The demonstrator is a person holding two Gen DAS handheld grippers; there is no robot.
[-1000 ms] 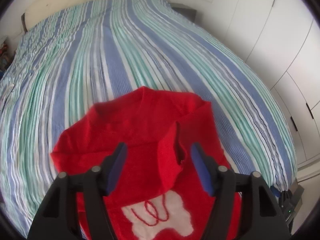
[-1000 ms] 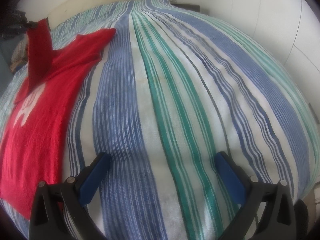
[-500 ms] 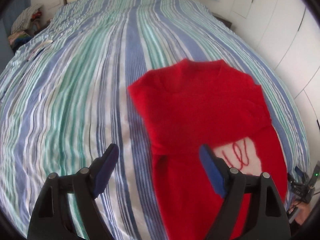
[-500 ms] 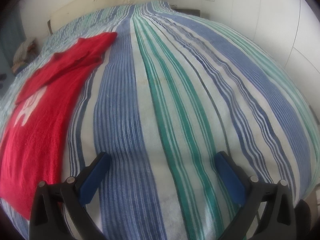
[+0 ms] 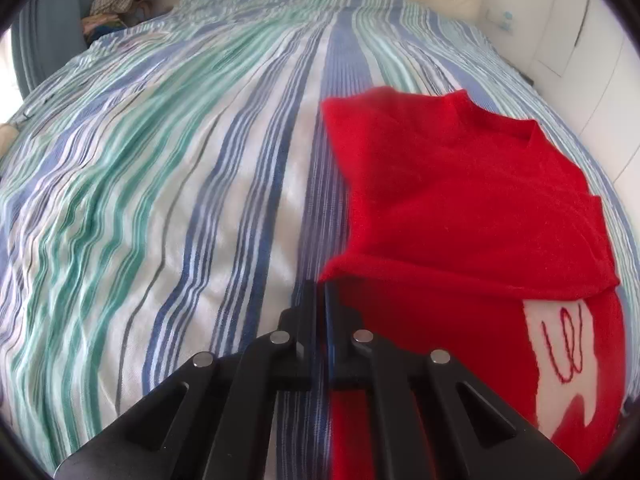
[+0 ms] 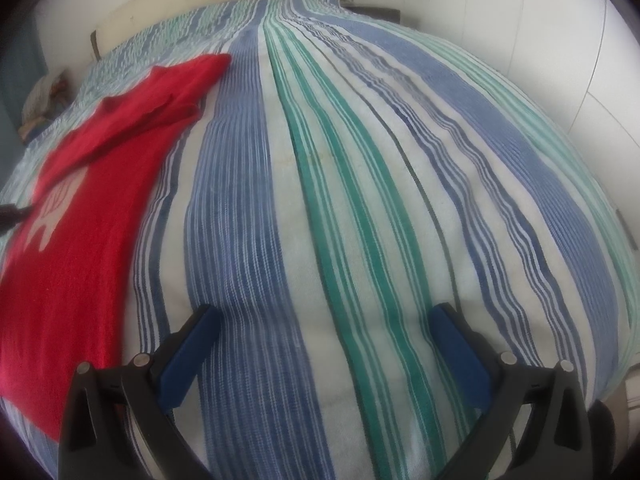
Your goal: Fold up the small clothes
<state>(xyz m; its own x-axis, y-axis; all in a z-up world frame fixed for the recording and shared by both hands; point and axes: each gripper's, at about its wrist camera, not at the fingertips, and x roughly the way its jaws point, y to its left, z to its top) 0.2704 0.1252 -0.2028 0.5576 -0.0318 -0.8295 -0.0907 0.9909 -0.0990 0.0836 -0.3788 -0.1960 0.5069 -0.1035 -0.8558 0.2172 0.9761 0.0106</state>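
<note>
Your red knitted sweater (image 5: pixel 460 200) lies on the striped bed cover (image 5: pixel 160 200) with one sleeve folded across its chest, so with your left gripper (image 5: pixel 320 292) closed at its side edge, apparently pinching nothing, and your right gripper (image 6: pixel 324 344) hanging open over bare cover, most folding remains.

Wide bed (image 5: pixel 168 184) under a blue, green and white striped cotton cover.
We see a red knitted sweater (image 5: pixel 460 200) with a white patch lying flat on it near one side edge, its upper part folded down over the body.
</note>
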